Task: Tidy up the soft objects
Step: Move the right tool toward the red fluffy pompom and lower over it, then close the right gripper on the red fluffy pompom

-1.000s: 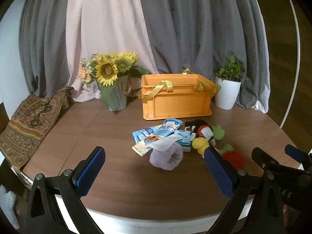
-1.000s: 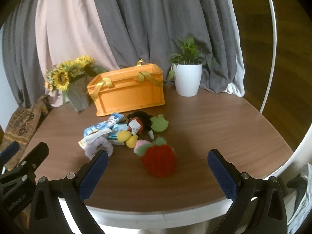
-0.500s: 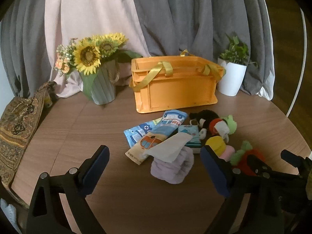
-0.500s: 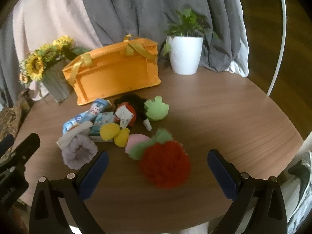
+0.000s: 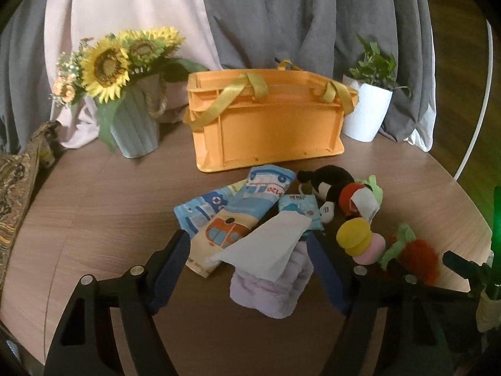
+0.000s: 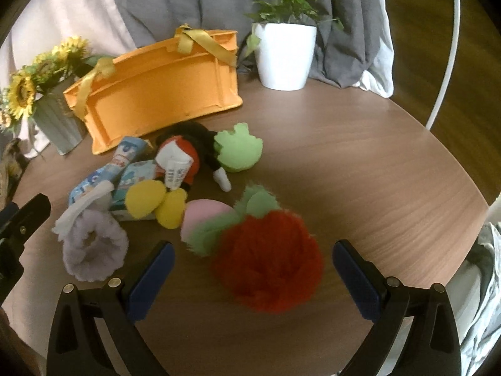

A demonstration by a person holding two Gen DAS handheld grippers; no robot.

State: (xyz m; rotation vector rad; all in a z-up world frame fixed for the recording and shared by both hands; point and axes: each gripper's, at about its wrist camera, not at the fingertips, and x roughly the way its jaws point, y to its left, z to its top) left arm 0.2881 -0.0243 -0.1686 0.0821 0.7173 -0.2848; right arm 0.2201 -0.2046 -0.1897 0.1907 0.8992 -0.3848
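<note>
Step in hand: the approach to a first pick-up; nothing is lifted and every soft thing lies on the round wooden desk (image 6: 360,144).
Left gripper (image 5: 250,269): fingers spread wide and released, straddling the fluffy lilac wrist band (image 5: 275,285) with its white paper tag (image 5: 266,250); the right pad looks just beside the fabric, contact not certain.
Right gripper (image 6: 252,269): fingers spread wide and released, flanking the furry red strawberry plush with green leaves (image 6: 266,260); both pads stand apart from the fur.
Rest of the pile: a black-and-red mouse plush with yellow shoes (image 6: 181,159), a light green frog-shaped plush (image 6: 239,150), a pink round cushion piece (image 6: 203,216) and folded blue printed cloths with cartoon cars (image 5: 238,210), all crowded together in the middle of the desk.
Destination: judged to be the orange plastic crate with yellow ribbon handles (image 5: 269,119), behind the pile, between the sunflower vase (image 5: 131,125) and the white potted plant (image 6: 283,53).
Next move: each gripper likely needs to settle a little lower around its item, clench gently on the soft bulk, then lift clear of the neighbours and carry over the crate rim.
Risk: the paper tag may get pinched instead of the band; the fur may slip from a shallow grip.
</note>
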